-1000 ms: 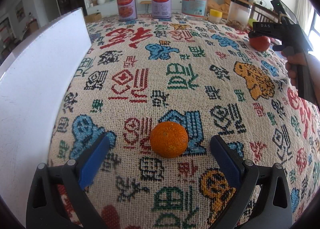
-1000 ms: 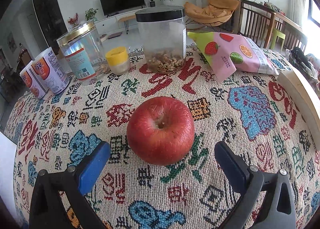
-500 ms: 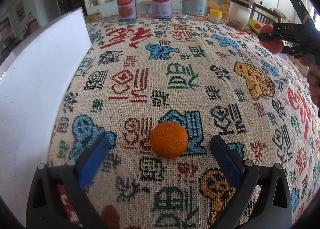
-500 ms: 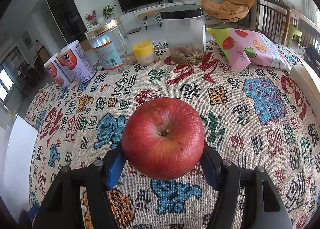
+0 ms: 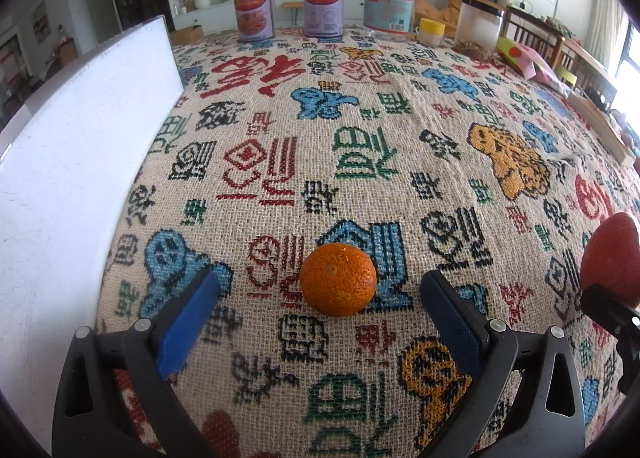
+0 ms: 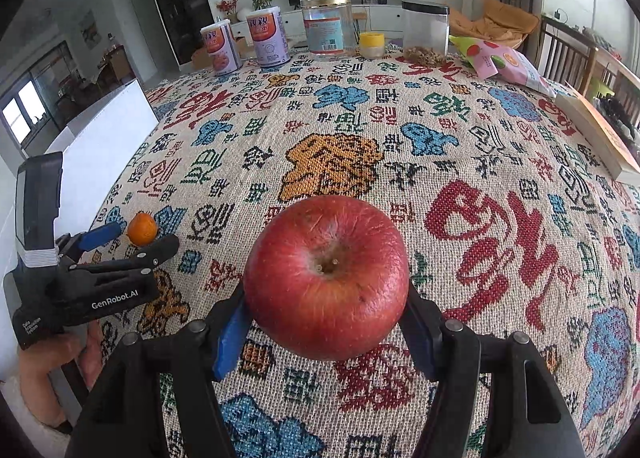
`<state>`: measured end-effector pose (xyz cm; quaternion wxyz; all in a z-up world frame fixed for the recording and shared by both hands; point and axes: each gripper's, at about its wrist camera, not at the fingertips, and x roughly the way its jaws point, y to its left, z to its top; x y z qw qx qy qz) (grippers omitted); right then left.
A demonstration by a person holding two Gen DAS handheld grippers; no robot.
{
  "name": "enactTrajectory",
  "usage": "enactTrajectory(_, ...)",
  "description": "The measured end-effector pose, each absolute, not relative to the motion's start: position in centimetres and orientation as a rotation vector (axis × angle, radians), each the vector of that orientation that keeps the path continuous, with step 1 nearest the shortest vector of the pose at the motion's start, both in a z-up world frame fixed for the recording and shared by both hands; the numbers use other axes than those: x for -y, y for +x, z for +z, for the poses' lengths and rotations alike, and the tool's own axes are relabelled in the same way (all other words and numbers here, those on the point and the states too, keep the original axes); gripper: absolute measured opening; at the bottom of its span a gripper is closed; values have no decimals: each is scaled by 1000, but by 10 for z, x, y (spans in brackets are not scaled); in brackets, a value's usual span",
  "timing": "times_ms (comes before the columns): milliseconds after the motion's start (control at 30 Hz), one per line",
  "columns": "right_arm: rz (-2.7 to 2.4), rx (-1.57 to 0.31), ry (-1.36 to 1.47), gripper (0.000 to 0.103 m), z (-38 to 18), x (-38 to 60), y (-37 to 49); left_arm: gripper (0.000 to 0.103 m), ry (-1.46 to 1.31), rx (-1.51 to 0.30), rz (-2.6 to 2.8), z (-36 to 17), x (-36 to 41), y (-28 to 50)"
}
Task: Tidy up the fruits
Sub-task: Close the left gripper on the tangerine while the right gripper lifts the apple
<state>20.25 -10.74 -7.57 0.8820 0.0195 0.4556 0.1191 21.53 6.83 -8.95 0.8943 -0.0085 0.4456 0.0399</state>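
Note:
A small orange lies on the patterned tablecloth between the open blue-padded fingers of my left gripper, which does not touch it. My right gripper is shut on a red apple and holds it above the cloth. The apple also shows at the right edge of the left wrist view. In the right wrist view the left gripper and the orange sit at the far left.
A white board stands along the table's left side. At the far edge stand two cans, a glass jar, a small yellow-lidded jar, a clear container and a snack bag. A book lies at right.
My right gripper closed on the apple, lifted it and carried it back toward the near side, close to the left gripper. The left gripper and orange have not moved.

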Motion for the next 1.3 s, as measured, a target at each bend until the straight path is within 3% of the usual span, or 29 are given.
enactTrajectory(133,221,-957,61,69,-94,106,199,102,-18,-924,82,-89,-69,216)
enactTrajectory(400,168,-945,-22,92,-102,97,197,102,-17,-924,83,-90,-69,215)
enactTrajectory(967,170,-946,-19,94,-103,97,198,101,-32,-924,72,-90,-70,215)
enactTrajectory(1200,210,-951,-9,103,-104,97,197,101,-269,-871,-175,-81,-109,197)
enactTrajectory(1300,230,-933,42,103,-101,104,195,98,-152,-900,-131,-82,-92,203)
